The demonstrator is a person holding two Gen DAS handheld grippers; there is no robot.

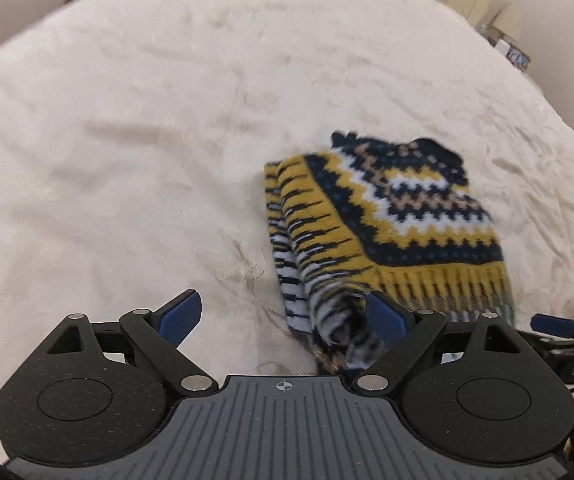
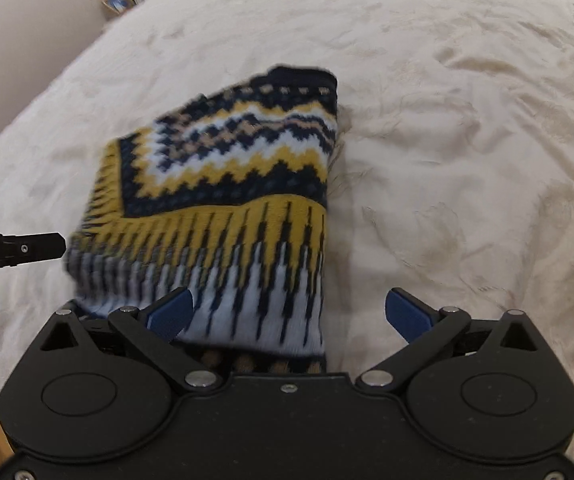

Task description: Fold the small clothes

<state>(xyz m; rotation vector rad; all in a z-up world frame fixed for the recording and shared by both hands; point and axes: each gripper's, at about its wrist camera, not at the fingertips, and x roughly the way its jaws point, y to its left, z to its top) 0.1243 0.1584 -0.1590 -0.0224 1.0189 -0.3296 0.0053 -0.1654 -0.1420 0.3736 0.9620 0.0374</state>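
Your cream bedspread [image 1: 127,160] carries everything, its soft nap giving a flat place to fold. The patterned knit sweater [image 2: 227,184] lies folded well inside its edges, nearer the side you stand at, so both tools reach it. Your left gripper [image 1: 283,318] and right gripper [image 2: 289,312] both stand wide open, gripping nothing, the sweater's near hem just beneath them.

"DAS" on right gripper [image 1: 567,334], "ot.AI" on left gripper [image 2: 15,250]

Each claw [image 1: 283,316] is black with blue pads, silver screws and, seemingly, white lettering
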